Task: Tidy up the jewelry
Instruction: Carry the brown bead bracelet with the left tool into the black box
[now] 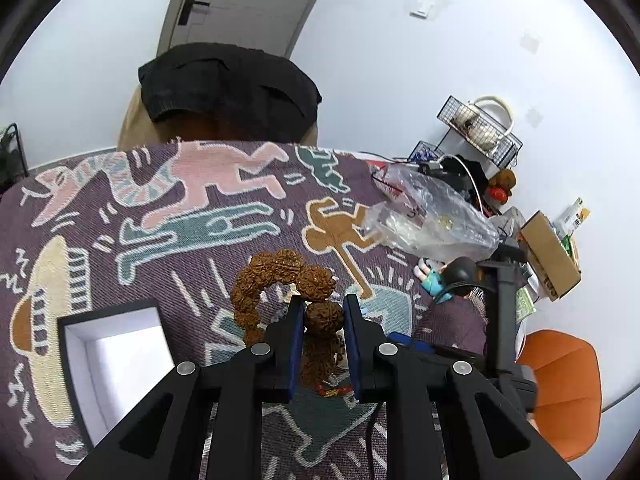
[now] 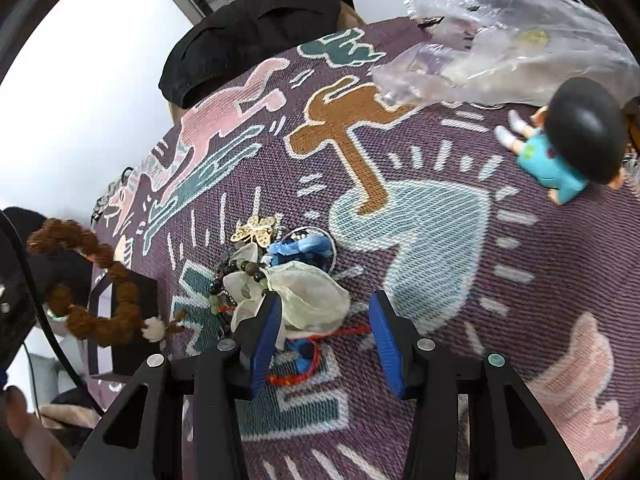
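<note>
Left wrist view: left gripper (image 1: pixel 323 322) is clamping the brown bead bracelet (image 1: pixel 280 276); right gripper (image 2: pixel 324 334) is hovering half-open over the jewelry pile (image 2: pixel 276 264).

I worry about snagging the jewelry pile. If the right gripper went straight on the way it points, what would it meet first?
Most likely the pale sheer pouch on the jewelry pile, just ahead of the right gripper by its left jaw. Its open jaws hold nothing; depth is unclear.
</note>
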A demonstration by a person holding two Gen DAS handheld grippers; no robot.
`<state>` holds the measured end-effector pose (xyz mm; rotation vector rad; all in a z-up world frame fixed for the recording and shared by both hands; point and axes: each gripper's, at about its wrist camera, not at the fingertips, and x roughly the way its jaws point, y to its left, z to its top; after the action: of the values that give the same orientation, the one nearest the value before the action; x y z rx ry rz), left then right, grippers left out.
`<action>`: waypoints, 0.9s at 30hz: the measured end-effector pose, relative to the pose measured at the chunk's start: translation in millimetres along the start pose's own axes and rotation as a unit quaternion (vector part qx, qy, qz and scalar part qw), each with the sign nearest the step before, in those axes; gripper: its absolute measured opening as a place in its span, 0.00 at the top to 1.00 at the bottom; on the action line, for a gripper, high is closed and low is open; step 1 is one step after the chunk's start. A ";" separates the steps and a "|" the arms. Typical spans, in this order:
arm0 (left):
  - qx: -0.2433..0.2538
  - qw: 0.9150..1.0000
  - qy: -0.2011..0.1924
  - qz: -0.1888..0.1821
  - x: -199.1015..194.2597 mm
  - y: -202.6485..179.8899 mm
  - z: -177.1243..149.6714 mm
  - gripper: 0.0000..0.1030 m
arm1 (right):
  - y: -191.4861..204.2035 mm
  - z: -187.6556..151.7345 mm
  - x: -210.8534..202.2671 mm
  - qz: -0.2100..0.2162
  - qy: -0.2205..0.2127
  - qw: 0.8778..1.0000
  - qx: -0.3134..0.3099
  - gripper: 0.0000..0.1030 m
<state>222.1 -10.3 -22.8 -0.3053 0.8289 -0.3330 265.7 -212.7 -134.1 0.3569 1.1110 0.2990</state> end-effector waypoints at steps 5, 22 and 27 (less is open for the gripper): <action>-0.001 1.000 -0.011 0.002 -12.4 6.1 3.6 0.81 | 11.0 -0.3 7.9 0.015 0.006 1.000 -0.022 0.76; -0.006 0.998 -0.065 0.006 -70.7 22.2 21.5 0.81 | 73.3 15.0 -83.0 0.049 -0.084 0.988 -0.124 0.97; -0.011 0.997 -0.077 0.021 -87.1 34.4 21.5 0.81 | 90.8 23.1 -103.2 0.053 -0.098 0.984 -0.136 0.97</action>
<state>189.3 58.9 35.4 -0.3289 0.6856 -0.2586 238.8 -175.6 -2.5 0.1970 0.8460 0.4936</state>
